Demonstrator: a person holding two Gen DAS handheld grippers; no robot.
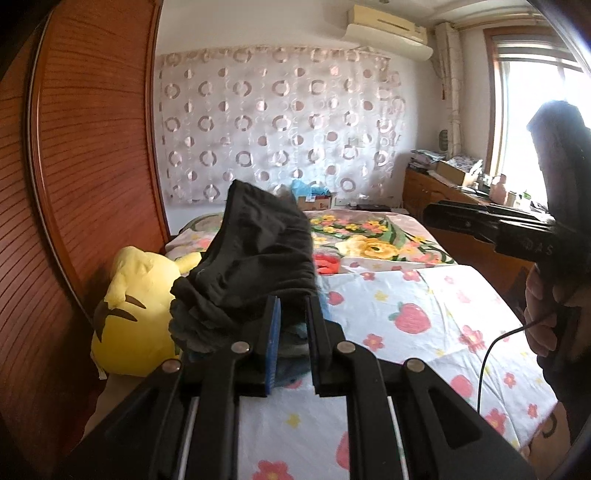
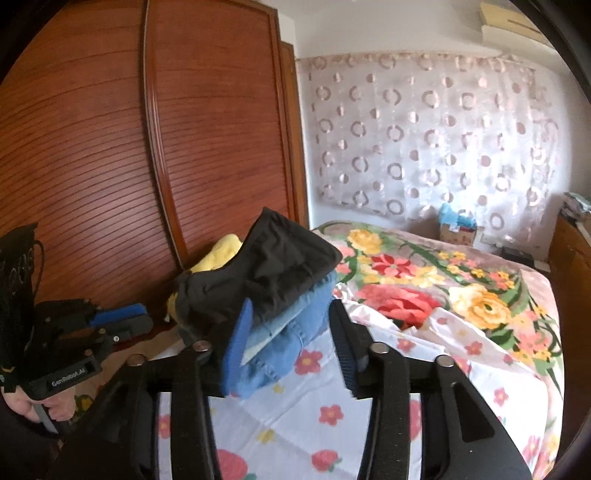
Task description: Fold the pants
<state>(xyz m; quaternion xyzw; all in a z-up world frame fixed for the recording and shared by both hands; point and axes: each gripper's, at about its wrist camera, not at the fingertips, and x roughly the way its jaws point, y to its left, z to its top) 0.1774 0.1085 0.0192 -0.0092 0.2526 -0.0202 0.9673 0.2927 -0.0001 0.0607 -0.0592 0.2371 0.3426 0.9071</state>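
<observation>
Folded pants stacked at the bed's left edge

My left gripper (image 2: pixel 142 319), jaws nearly together, holds nothing I can see; beside it the yellow plush (image 1: pixel 133 314); then soft, limp dark pants (image 2: pixel 266 273) atop stiffer blue jeans (image 2: pixel 291 325) (grab the thick folded edge); my right gripper (image 2: pixel 291 347) spreads around the jeans' corner.

Was a home bedroom. Bed (image 1: pixel 424 295) had a strawberry-print sheet and floral blanket (image 2: pixel 443 288); yellow plush (image 1: pixel 136 314) sat by it. Slatted wooden wardrobe (image 2: pixel 110 147) ran along one side, circle-print curtain (image 1: pixel 277 125) covered the far wall, AC unit (image 1: pixel 388 29) above it. Cluttered wooden dresser (image 1: pixel 436 188) stood under the window (image 1: pixel 535 110).
</observation>
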